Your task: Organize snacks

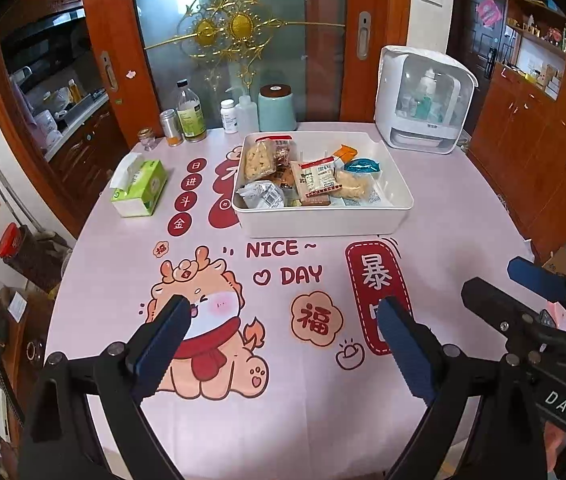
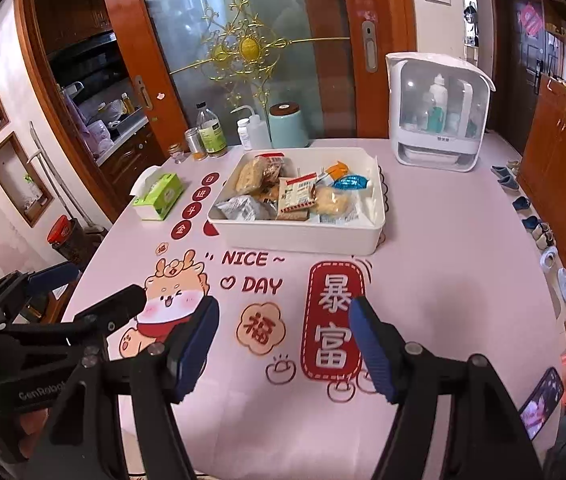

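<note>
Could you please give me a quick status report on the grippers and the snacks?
Left gripper and right gripper open, empty, above the tablecloth. Snack packets piled in the white bin. Nothing blocking the way.

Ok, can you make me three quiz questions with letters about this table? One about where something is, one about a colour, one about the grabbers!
1. Where are the snacks?
A in the white bin
B on the tissue box
C on the floor

2. What colour is the tissue box?
A blue
B green
C black

3. How are both grippers, left and right?
A shut on a snack
B open, empty
C shut on the bin

Answers: A, packets lie inside the bin; B, its sides are green; B, the fingers stand apart over bare tablecloth.
</note>
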The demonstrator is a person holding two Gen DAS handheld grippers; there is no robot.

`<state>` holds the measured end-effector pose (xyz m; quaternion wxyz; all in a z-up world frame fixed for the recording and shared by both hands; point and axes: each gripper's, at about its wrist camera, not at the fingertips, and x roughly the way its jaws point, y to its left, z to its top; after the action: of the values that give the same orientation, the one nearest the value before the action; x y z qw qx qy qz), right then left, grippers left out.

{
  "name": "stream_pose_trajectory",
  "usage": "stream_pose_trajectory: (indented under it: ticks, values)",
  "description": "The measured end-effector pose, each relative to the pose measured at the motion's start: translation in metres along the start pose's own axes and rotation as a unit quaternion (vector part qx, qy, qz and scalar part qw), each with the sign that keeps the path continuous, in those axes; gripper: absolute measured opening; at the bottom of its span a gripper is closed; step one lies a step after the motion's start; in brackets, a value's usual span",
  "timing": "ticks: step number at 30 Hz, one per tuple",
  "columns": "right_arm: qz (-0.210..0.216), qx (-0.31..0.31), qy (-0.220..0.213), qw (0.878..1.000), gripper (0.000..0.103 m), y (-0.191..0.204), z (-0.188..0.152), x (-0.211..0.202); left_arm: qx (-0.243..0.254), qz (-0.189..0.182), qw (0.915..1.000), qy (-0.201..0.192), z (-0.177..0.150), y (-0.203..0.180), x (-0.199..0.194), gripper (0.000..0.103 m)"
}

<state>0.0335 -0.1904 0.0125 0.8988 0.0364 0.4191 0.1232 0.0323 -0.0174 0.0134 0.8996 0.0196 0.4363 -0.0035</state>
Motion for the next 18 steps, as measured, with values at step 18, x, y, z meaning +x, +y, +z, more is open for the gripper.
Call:
stream_pose_trajectory:
  ticks: [18]
  values:
    - [-0.02, 0.001, 0.003, 1.0, 0.068, 0.006, -0.029, -0.019, -0.016, 0.017, 0.9997, 0.009, -0.023, -0.001, -0.016, 0.094]
